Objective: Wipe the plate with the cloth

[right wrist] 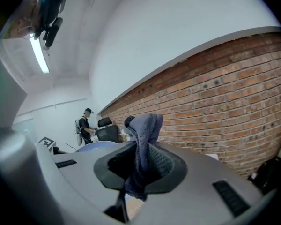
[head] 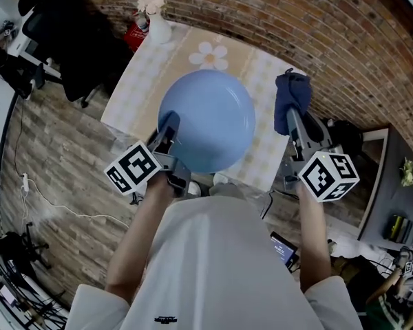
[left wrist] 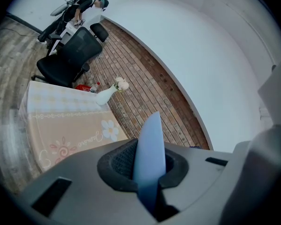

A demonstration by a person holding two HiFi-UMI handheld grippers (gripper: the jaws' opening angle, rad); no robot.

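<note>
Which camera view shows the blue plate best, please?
The head view: the plate shows nearly whole, its round face visible, over the table. The left gripper view shows it only edge-on, clamped in the left gripper. The right gripper view shows just a pale blue sliver of it.

place: office-like room | signs: brick wall (head: 316, 40), office chair (head: 79, 43), floor cables (head: 55, 205), clothed table (head: 133, 88)

Plate (head: 210, 119) smooth, matt; cloth (head: 292, 96) soft-woven.

We see bright, even light, a ceiling strip lamp (right wrist: 39, 55) glowing, strong fisheye bending and dark vignetted corners.
</note>
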